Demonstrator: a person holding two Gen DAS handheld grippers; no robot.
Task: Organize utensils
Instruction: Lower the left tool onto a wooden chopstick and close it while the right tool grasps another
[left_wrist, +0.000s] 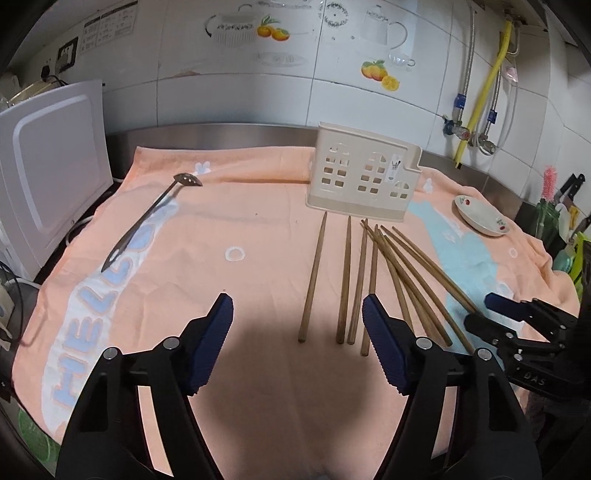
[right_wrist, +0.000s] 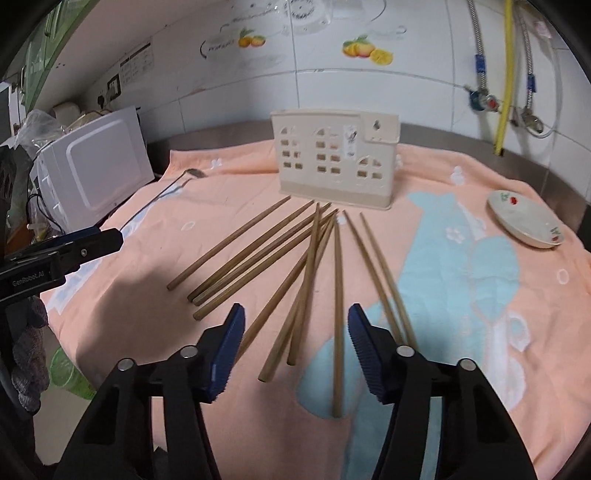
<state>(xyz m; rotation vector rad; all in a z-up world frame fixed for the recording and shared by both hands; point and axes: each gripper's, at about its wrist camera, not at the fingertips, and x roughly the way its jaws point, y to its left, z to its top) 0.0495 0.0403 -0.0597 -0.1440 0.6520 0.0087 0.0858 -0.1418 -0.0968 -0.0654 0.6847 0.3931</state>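
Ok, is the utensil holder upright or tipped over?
Upright. The utensil holder stands on its base on the towel, windowed face toward the cameras, chopsticks lying flat in front.

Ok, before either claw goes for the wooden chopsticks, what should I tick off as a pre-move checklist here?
1. Right claw empty, blue pads apart: ok.
2. A brown wooden chopstick lies on the towel between the right claw's pads, untouched: ok.
3. Left claw empty, over the bare peach towel left of the chopsticks: ok.
4. Chopsticks free to lift singly: not ok, several cross and overlap.
5. Cream plastic utensil holder with window cut-outs upright behind the chopsticks: ok.
6. Holder's compartments empty: cannot tell.
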